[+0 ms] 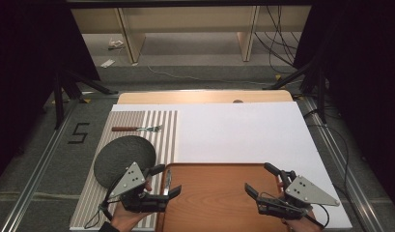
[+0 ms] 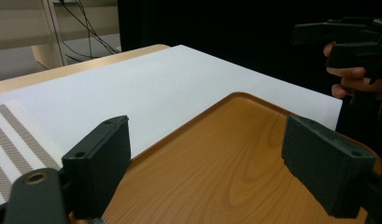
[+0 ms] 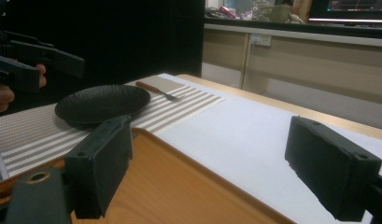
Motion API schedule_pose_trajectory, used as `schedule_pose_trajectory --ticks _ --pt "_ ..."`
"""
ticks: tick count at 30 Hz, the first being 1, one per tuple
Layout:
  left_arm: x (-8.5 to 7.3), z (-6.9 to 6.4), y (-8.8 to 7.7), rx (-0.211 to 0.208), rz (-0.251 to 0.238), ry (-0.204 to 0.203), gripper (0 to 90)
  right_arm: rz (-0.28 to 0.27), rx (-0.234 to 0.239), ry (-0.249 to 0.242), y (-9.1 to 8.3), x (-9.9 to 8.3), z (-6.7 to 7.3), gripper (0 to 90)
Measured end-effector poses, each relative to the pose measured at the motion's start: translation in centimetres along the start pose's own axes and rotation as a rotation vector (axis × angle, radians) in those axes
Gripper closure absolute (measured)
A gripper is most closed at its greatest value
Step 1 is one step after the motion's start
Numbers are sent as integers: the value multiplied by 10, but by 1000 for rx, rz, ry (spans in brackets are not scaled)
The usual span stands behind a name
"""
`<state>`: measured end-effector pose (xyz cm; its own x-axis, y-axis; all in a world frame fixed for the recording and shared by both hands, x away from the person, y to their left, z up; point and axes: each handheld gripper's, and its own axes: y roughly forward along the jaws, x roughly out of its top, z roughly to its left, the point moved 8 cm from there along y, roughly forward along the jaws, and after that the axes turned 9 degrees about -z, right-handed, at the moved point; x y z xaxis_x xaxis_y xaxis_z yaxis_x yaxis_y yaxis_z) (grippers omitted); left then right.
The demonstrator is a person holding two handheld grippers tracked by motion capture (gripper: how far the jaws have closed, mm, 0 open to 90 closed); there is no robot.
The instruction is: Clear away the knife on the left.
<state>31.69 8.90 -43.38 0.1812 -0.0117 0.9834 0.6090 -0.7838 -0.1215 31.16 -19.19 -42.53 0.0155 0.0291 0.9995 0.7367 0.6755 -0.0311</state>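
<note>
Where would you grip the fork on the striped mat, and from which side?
Grip the fork at its wooden handle, coming straight down from above. It lies flat across the mat, handle left, tines right, beyond the plate, so fingers should straddle the thin handle, probably.

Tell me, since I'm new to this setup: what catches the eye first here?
The wooden tray at the table's near edge, with the open left gripper and open right gripper hovering over its two ends. Left of it, a dark round plate sits on a striped placemat, with a wooden-handled fork beyond it.
</note>
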Motion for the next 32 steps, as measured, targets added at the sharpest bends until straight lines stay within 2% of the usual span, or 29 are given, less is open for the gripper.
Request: schedule_pose_trajectory --ticks 7,13,23,32 --pt "-2 -1 0 6 -1 -3 153 4 2 -1 0 0 1 159" --pt "4 -2 0 2 -36 -11 152 5 4 -2 0 0 1 159" --pt "2 -3 2 -9 -19 -20 144 2 2 -1 0 0 0 158" --pt "0 -4 3 -16 -8 -10 144 4 2 -3 0 0 0 158"
